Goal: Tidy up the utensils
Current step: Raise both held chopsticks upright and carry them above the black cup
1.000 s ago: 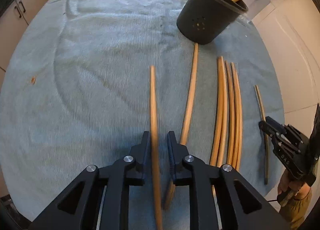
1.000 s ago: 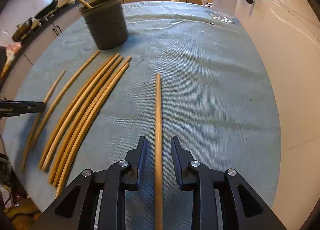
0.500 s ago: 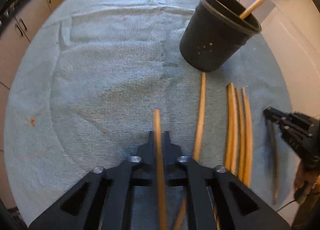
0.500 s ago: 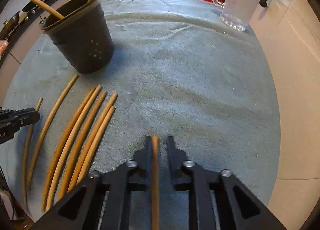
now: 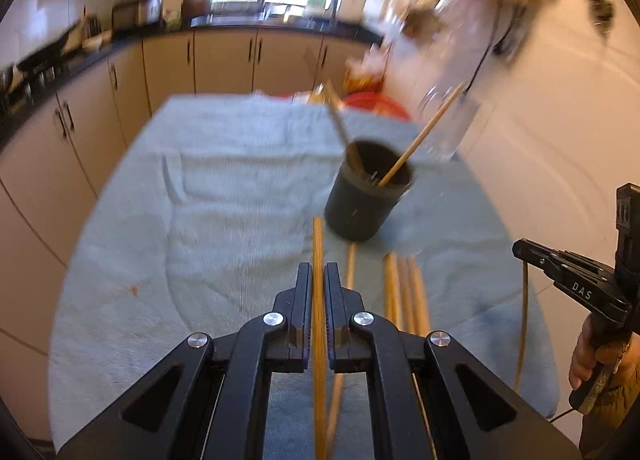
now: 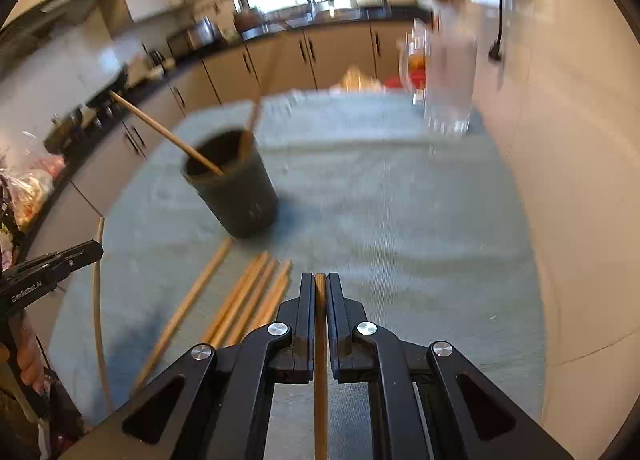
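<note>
- Chopsticks were the whole story: one chopstick sat pinched in the left gripper, its jaws tight against the wood on both sides, tip poking out ahead toward the dark holder cup.
- Right gripper was doing the same thing, clamped on its own chopstick, with the tip about flush with the fingertips. Both sets of jaws had just been closing, each with a stick between them.
- Both sticks looked lifted clear of the blue-grey towel covering the table, though the frames were pretty blurry.
- That holder cup stood upright on the towel, past the loose sticks, with two sticks leaning out of it in different directions.
- Loose chopsticks lay flat on the towel in a tight bunch just in front of the cup, plus a single one a bit apart on their left in the right wrist view.
- A thin, darker stick lay near the towel's edge, close under the right gripper as seen from the left wrist camera.
- A clear glass pitcher stood at the far side of the towel by the wall, well apart from the cup.
- Person's hand was visible wrapped around the right gripper's handle.
</note>
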A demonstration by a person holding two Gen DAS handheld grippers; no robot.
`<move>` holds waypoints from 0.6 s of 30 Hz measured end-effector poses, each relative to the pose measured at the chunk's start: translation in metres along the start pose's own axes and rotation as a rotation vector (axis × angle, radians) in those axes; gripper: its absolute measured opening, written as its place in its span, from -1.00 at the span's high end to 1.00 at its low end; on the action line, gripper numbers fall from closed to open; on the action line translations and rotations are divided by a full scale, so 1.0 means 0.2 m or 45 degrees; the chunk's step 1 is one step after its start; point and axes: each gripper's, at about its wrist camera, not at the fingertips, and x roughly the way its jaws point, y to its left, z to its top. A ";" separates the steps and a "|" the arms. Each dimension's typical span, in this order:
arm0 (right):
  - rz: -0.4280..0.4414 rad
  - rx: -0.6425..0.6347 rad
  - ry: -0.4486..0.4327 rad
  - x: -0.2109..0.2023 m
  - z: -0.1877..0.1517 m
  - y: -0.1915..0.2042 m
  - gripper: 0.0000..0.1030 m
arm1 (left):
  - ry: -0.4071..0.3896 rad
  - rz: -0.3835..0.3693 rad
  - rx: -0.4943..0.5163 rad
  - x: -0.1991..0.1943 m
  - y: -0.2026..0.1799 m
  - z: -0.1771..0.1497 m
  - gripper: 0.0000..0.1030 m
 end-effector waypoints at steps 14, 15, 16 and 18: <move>0.014 -0.063 -0.340 -0.54 -0.07 0.13 0.89 | -0.277 0.009 0.149 -0.45 -0.17 -0.19 0.90; 0.015 -0.064 -0.346 -0.54 -0.08 0.13 0.89 | -0.278 0.002 0.152 -0.45 -0.17 -0.20 0.90; 0.022 -0.066 -0.350 -0.55 -0.08 0.13 0.89 | -0.282 -0.001 0.155 -0.47 -0.18 -0.20 0.90; 0.029 -0.068 -0.356 -0.56 -0.08 0.13 0.89 | -0.292 -0.006 0.155 -0.49 -0.18 -0.22 0.90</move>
